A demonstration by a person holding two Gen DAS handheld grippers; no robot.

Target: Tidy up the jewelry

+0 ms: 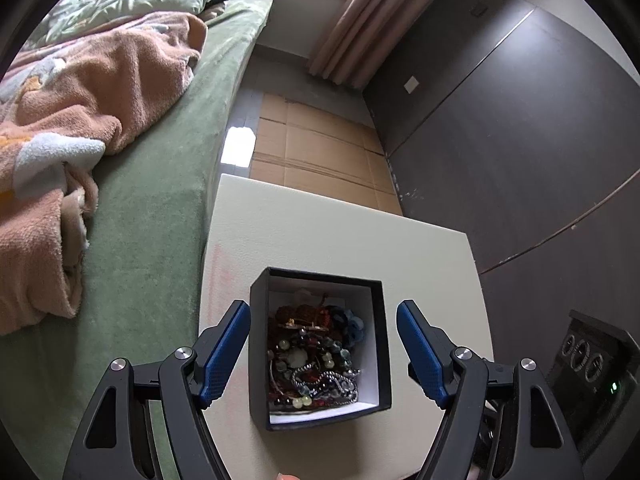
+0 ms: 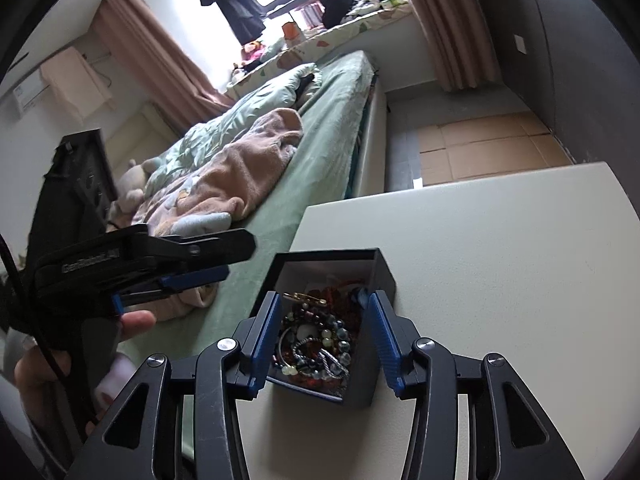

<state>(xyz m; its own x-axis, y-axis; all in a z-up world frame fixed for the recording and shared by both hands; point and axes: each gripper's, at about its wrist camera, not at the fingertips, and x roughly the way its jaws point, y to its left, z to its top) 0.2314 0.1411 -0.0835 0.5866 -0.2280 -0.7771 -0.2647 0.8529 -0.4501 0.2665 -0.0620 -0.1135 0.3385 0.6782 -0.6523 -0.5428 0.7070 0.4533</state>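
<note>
Right gripper [image 2: 322, 340] half open, empty, its fingers either side of the black box [image 2: 360, 384], likely lining up a pick. Left gripper [image 1: 324, 354] wide open, empty, hovering above. Box holds tangled jewelry [image 1: 314, 360]; sits on white bench [image 1: 340, 232] beside bed [image 1: 152, 208].

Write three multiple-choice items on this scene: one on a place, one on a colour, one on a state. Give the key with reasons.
1. Where does the black box stand?
A. on the bed
B. on the white table
C. on the floor

2. What colour is the bed sheet?
A. green
B. red
C. white

3. How are the left tongs?
A. shut on a necklace
B. shut on nothing
C. open

Key: B, its base rests on the white top; A, the sheet beside the table is green; C, the blue pads stand wide apart either side of the box.
</note>
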